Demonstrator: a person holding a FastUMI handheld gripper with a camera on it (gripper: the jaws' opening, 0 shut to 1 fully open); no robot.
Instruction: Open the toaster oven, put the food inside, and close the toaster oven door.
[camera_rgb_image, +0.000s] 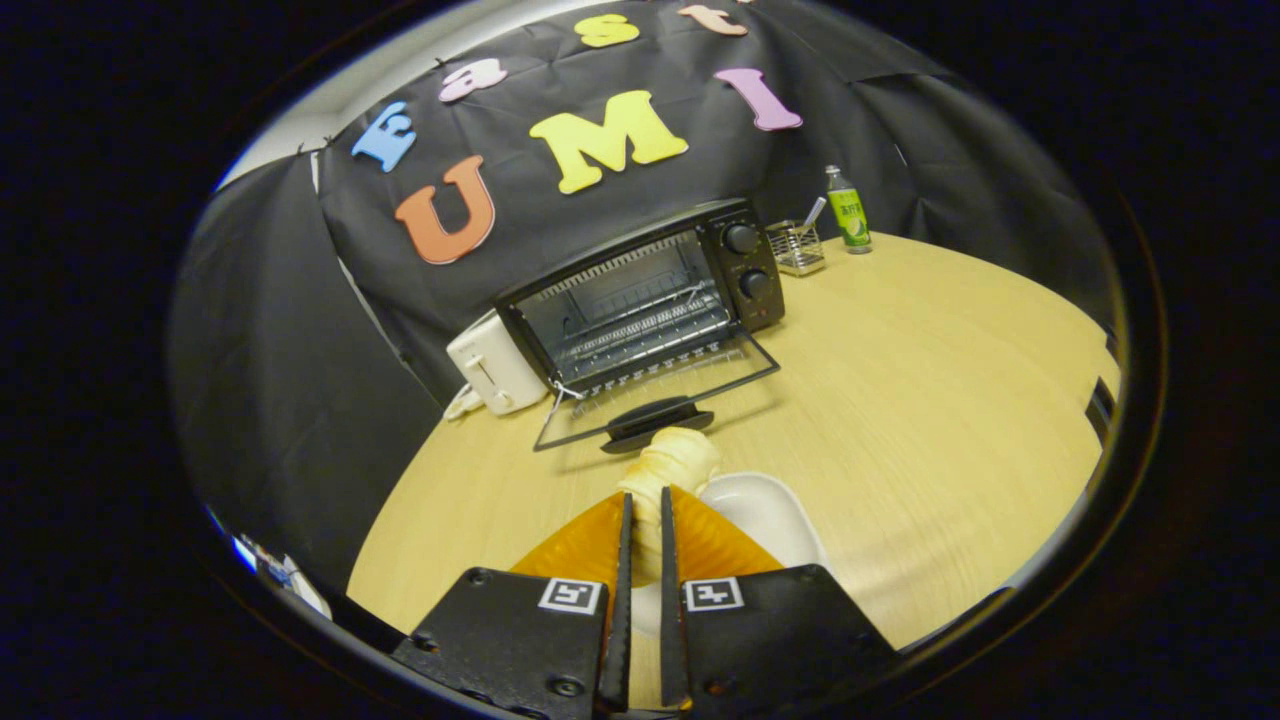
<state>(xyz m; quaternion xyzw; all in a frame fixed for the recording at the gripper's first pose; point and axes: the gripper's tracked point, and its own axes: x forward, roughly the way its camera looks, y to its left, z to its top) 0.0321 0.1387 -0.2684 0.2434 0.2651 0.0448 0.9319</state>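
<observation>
While gripper (645, 520) pinches ridged pastry (672, 462)

Oven (640, 300) mouth unobstructed (door (655, 390) lowered).

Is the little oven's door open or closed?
Open. The toaster oven door lies folded down flat on the table, and the wire rack inside shows.

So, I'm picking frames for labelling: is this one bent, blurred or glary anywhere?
Gripper view: strong fisheye bending, the table edge curves and the toaster oven leans; its open glass door shows little glare; the centre is sharp; the pale food clamped in the gripper is slightly soft; the white plate looks bright.
</observation>
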